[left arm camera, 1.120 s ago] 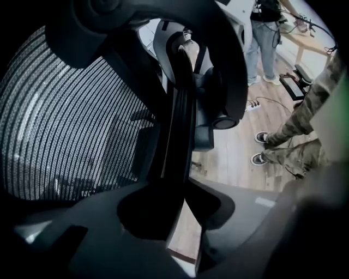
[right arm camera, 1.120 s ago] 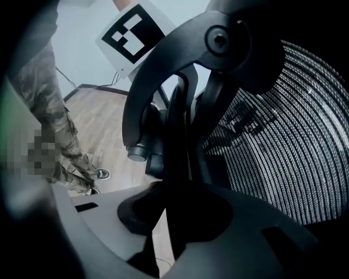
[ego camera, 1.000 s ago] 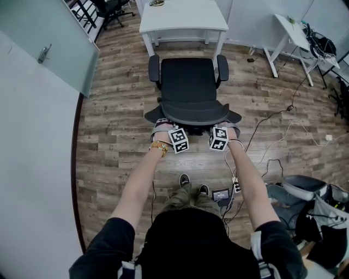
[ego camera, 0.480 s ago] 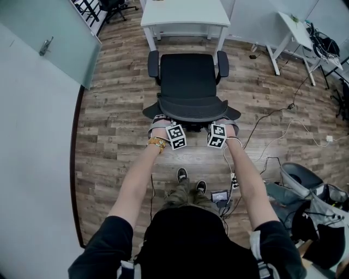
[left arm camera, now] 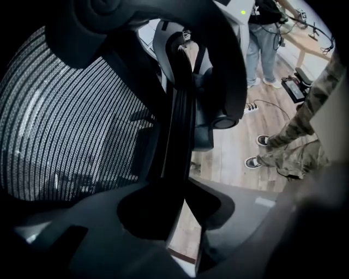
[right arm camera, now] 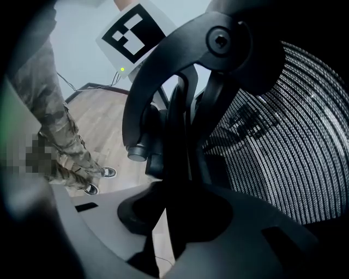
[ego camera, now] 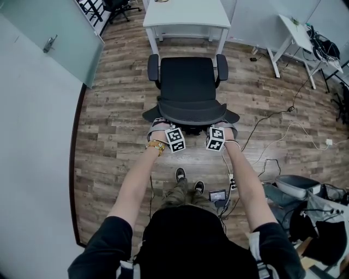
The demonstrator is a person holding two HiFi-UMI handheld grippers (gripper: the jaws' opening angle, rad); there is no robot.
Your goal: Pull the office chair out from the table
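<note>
Your left gripper (left arm camera: 182, 204): fingers (left arm camera: 92, 223) part-way apart, clamped on the thick black backrest rim (left arm camera: 177, 109) of office chair (ego camera: 187, 82). Mesh (left arm camera: 65, 125) lies left of rim.

Your right gripper (right arm camera: 174, 218): same stance, fingers (right arm camera: 272, 229) closed onto backrest rim on other side, mesh to right.

Head view: both grippers side by side at top edge of backrest. Chair stands on wood floor (ego camera: 109, 125), seat facing white table (ego camera: 185, 16). Armrests sit just short of table legs, seat out from under tabletop.

Bare floor (ego camera: 117, 109) left of office chair (ego camera: 187, 87); cables (ego camera: 278, 113) right; white table (ego camera: 185, 16) close ahead.
</note>
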